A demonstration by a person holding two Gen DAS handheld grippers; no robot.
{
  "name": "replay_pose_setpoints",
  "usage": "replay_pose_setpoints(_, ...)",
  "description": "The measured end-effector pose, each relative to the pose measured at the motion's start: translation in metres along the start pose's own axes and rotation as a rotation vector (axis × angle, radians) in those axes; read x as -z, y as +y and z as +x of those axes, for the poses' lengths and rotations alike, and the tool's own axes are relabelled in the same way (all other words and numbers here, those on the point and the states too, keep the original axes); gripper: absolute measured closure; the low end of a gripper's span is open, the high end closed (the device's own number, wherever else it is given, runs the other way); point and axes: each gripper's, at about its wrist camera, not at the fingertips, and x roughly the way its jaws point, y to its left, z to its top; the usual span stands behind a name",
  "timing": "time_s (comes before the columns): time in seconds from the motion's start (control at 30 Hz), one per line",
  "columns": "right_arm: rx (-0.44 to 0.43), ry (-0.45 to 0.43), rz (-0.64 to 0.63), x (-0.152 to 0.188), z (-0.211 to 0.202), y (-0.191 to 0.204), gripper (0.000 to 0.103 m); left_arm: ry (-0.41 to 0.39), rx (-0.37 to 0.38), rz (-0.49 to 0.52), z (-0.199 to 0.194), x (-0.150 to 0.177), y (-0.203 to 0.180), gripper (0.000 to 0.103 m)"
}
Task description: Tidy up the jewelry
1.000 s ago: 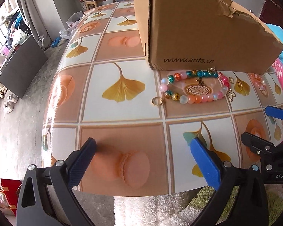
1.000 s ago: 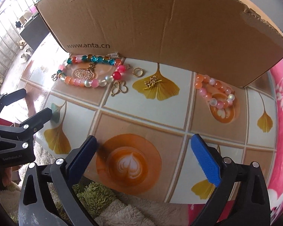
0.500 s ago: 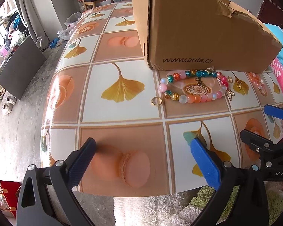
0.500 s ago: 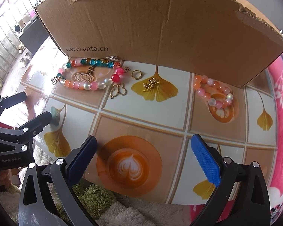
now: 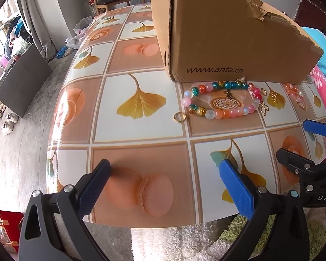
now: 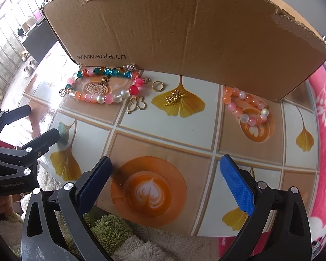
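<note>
Left gripper (image 5: pixel 163 182) fingers spread wide, empty; right gripper (image 6: pixel 165 178) likewise, side by side.

Bright daylight, entering from windows (image 5: pixel 2 41) far left of both tools. Strong glare on glossy tablecloth (image 6: pixel 43 87) at left edge, washing out pattern there. Soft shadow under cardboard box (image 6: pixel 184 32) ahead. Heavy fisheye bending, dark vignette in corners. Centre sharp; jewelry crisp. Slight blur at near left fingertip (image 5: pixel 102 169).
</note>
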Motion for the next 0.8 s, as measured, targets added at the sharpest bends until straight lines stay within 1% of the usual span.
replay_pose_setpoints(0.23,-0.002,0.004,0.014,0.001,-0.003,0.0,0.008,-0.005,-0.005,0.007,-0.002,-0.001,0.0,0.004)
replay_pose_setpoints(0.3,-0.004,-0.004,0.01,0.0,-0.005,0.001,0.008,-0.019,-0.013,0.012,-0.004,-0.001,0.001,0.004)
replay_pose_setpoints(0.43,-0.032,-0.014,0.01,-0.003,-0.009,0.002,0.009,-0.037,0.001,-0.012,-0.008,-0.002,0.007,0.005)
replay_pose_setpoints(0.5,-0.031,-0.019,0.003,-0.005,-0.01,0.005,0.014,-0.057,-0.001,-0.022,-0.011,-0.005,0.009,0.005)
replay_pose_setpoints(0.57,-0.033,-0.023,0.001,-0.008,-0.009,0.007,0.022,-0.082,0.012,-0.027,-0.013,-0.009,0.011,0.006)
replay_pose_setpoints(0.63,-0.013,-0.036,-0.01,-0.01,-0.01,0.01,0.026,-0.113,0.022,-0.035,-0.015,-0.013,0.012,0.006)
replay_pose_setpoints(0.73,-0.017,-0.041,-0.007,-0.012,-0.013,0.014,0.032,-0.131,0.043,-0.037,-0.013,-0.022,0.012,0.011)
replay_pose_setpoints(0.8,-0.019,-0.042,-0.007,-0.013,-0.013,0.015,0.032,-0.132,0.063,-0.035,-0.012,-0.028,0.011,0.013)
